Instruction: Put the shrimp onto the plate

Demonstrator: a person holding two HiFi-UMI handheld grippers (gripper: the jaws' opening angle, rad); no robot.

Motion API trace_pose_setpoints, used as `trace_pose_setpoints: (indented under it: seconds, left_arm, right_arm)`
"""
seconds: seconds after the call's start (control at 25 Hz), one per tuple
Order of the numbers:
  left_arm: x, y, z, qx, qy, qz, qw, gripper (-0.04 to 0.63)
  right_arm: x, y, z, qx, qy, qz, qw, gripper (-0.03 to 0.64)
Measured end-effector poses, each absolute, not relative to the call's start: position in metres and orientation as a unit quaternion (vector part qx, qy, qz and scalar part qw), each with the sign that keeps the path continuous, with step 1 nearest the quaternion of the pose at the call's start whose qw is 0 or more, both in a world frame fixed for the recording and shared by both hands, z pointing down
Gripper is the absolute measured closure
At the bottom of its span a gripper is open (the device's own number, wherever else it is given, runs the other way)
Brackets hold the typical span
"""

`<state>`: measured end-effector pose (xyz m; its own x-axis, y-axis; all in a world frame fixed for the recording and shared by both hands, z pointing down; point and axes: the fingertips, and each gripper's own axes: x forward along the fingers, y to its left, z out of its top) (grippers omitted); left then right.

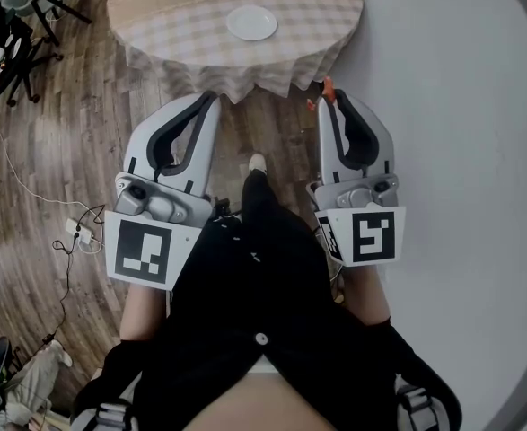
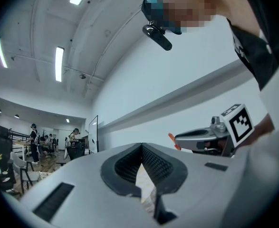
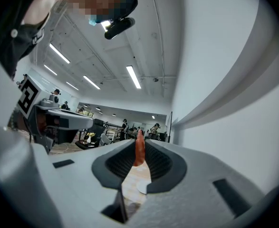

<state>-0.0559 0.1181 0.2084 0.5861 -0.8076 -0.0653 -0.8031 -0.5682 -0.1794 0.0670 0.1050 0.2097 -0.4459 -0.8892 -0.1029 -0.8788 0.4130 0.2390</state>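
While the R gripper (image 1: pixel 328 99) is clamped on the shrimp (image 3: pixel 139 151) at its tips and the L gripper (image 1: pixel 211 99) is closed w/ nothing in it, both hang short of the table (image 1: pixel 155 34). Looks like the carry step; next move needs R fwd over the plate (image 1: pixel 251 22), then lower and let go.

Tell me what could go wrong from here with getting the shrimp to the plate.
1. The right gripper pinches the shrimp only at its tips, with part of it sticking out, so it may slip during the carry.
2. The plate sits on the table ahead, not under the shrimp; a drop now would likely land on the wood floor.
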Motion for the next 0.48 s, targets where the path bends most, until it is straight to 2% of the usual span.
trace_pose_setpoints:
  seconds: [0.48]
  left_arm:
    - [-0.044, 0.072, 0.203, -0.873, 0.476, -0.017, 0.101, 0.592]
  right_arm:
    - [0.076, 0.05, 0.206, 0.503, -0.854, -0.13, 0.013, 0.569]
